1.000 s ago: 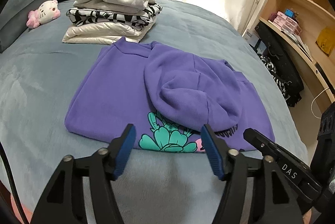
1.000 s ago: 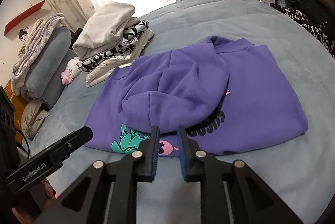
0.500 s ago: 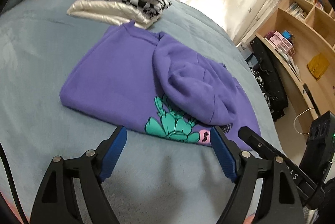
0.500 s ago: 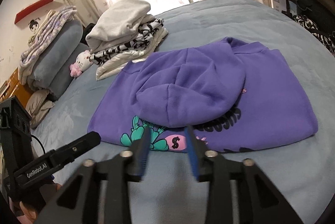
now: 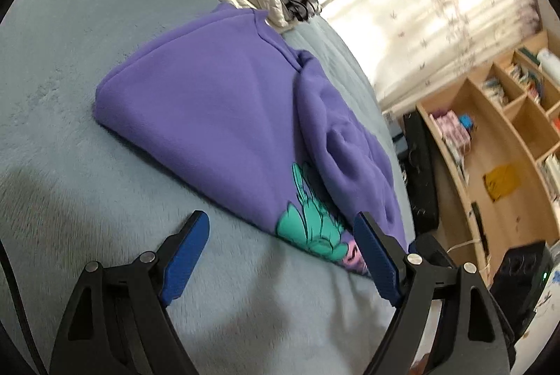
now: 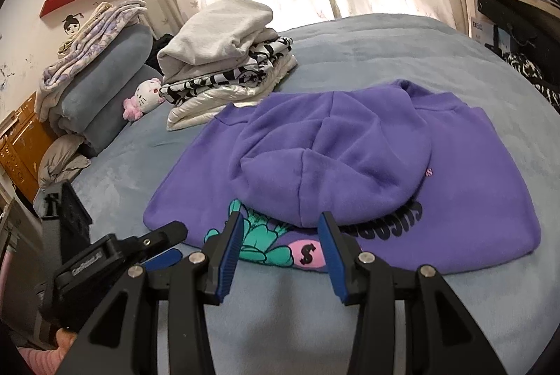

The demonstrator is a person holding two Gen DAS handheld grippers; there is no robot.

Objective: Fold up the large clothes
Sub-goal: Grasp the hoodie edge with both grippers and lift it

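Big grey-blue bed [image 6: 350, 35] fills both views, and right in the middle of it lies the purple hoodie [image 6: 455, 165], folded into a rough rectangle, hood flopped forward over the chest with the teal flower print [image 6: 259, 242] and a pink dollar-sign patch [image 6: 308, 252] peeking out at the near edge. Behind it, touching its far corner, a stack of folded clothes [image 6: 227, 60]: grey on top, black-and-white pattern under that, shiny cream at the bottom. A rolled grey blanket [image 6: 101, 84] sits at the bed's left with a small white plush cat [image 6: 147, 95] beside it. Left tool [image 5: 280, 235], blue pads spread wide, hangs just over the bed at the hoodie's near edge, gripping nothing. Right tool [image 6: 280, 235], pads parted too, hovers at the printed hem, empty.
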